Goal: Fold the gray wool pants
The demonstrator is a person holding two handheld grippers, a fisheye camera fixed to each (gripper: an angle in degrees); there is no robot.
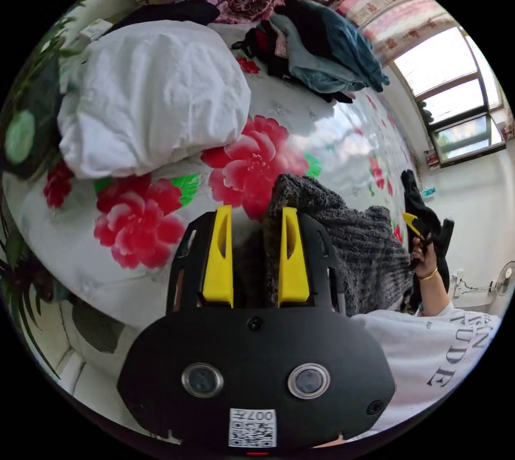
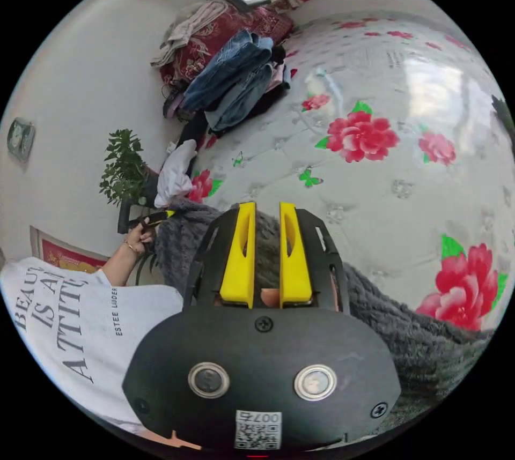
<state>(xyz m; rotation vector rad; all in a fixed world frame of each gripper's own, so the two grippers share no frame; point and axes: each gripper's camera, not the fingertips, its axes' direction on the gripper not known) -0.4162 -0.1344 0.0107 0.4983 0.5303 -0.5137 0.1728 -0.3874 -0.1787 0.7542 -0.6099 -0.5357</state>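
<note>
Gray wool pants (image 1: 343,245) lie bunched at the near edge of the floral bed cover (image 1: 300,122), close to the person's white shirt (image 1: 429,353).

Left gripper (image 1: 256,213): yellow jaws part-open, gray fabric lying in the gap and against the inner face of one jaw. Whether both jaws press on it I cannot tell.

Right gripper (image 2: 266,209): jaws close together with a narrow gap, poised over the pants (image 2: 386,310), which run along the bed edge below it. Grip cannot be told either. The left gripper shows far off in this view, beside the person's hand (image 2: 137,237).

Step in hand, as I judge it: lifting one end of the pants to spread them flat. Best done by taking hold at the waistband corners, drawing them apart and away from the edge, so the legs fall straight.

Room: broad open cover in mid-bed. White bundle (image 1: 150,95) and the pile of jeans (image 2: 236,79) crowd the far side; keep short of those.
</note>
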